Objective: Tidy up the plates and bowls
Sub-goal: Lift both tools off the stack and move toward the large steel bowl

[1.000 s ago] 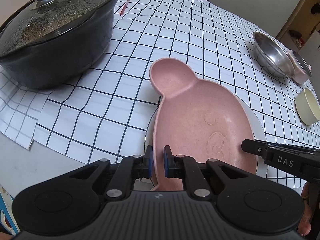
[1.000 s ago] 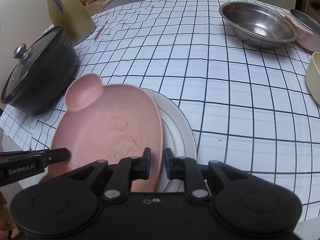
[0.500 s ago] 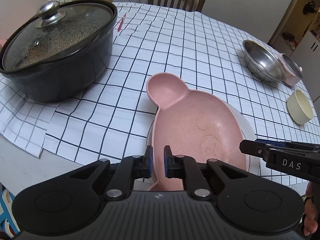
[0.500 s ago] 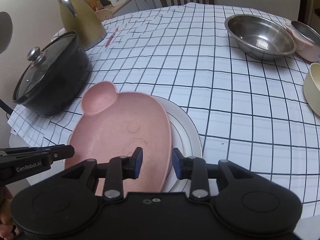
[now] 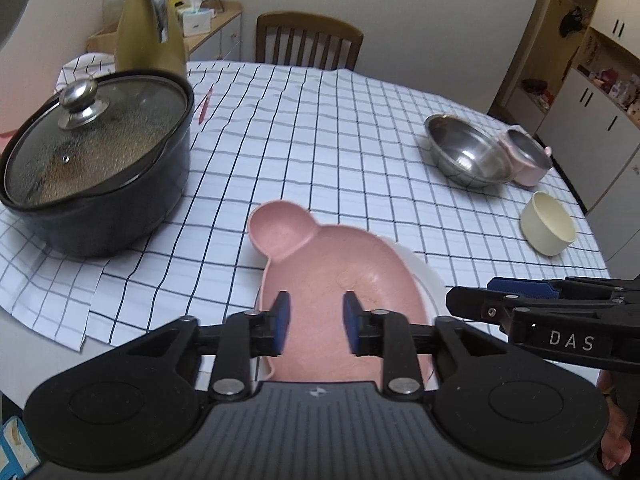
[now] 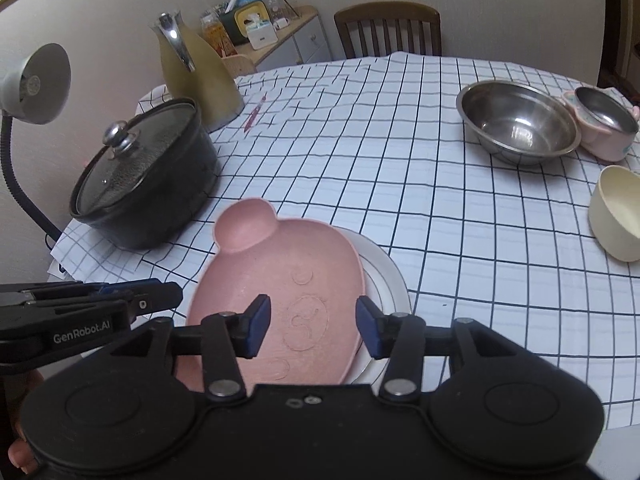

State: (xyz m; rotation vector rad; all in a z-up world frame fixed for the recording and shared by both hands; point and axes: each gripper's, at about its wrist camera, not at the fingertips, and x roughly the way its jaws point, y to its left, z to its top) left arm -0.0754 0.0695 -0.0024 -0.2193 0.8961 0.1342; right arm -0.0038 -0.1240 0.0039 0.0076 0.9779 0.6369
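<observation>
A pink bear-shaped plate (image 5: 340,272) (image 6: 280,288) lies on a white round plate (image 6: 384,280) (image 5: 424,276) at the near edge of the checked table. My left gripper (image 5: 314,322) is open above the pink plate's near end, holding nothing. My right gripper (image 6: 312,326) is open above the same plate, also empty. A steel bowl (image 6: 518,120) (image 5: 466,156), a small pink bowl (image 6: 604,120) (image 5: 526,156) and a cream bowl (image 6: 618,212) (image 5: 548,222) stand at the far right.
A black lidded pot (image 5: 96,160) (image 6: 144,176) stands at the left, an olive jug (image 6: 196,72) behind it. A red pen (image 6: 256,114) lies on the cloth. A wooden chair (image 5: 310,42) stands beyond the table, a desk lamp (image 6: 32,84) at the far left.
Both grippers let go of the pink plate, opened and pulled back and up. The pink plate now rests on the white plate.
</observation>
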